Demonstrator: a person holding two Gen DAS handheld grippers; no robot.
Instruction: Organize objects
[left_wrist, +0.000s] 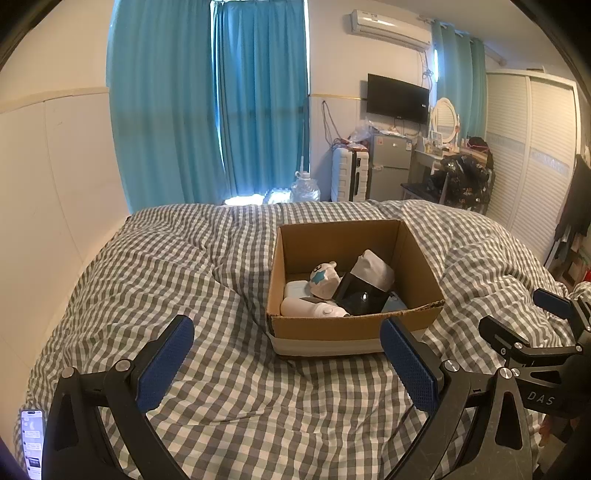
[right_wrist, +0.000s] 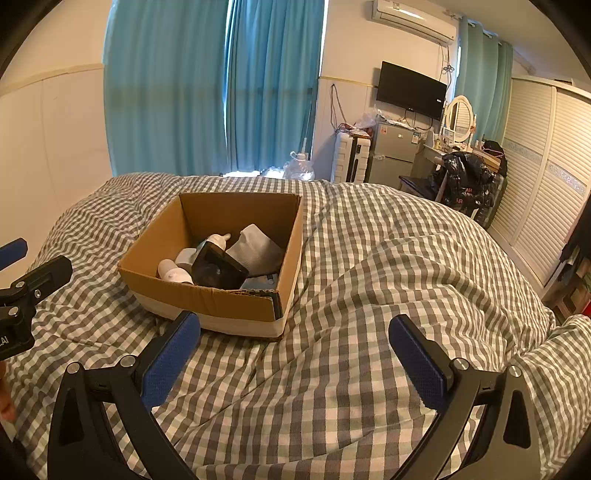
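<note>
2 grippers, both spread wide with nothing between them, over a checked quilt (left_wrist: 221, 280).

The left gripper (left_wrist: 288, 354) and right gripper (right_wrist: 295, 350) hang side by side above the bedding. Just ahead of both sits an open cardboard box (left_wrist: 332, 326), holding a white bottle (left_wrist: 310, 307), a small white toy (left_wrist: 325, 280), a black device (left_wrist: 360, 297) and a grey-white cloth (right_wrist: 255, 249). A lit phone (left_wrist: 32, 441) lies left of the left gripper.

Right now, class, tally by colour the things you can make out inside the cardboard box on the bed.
White: 4 (bottle, small case, bear toy, folded cloth)
Black: 1 (shiny black item)
Pale blue: 1 (flat item)
Total: 6
</note>
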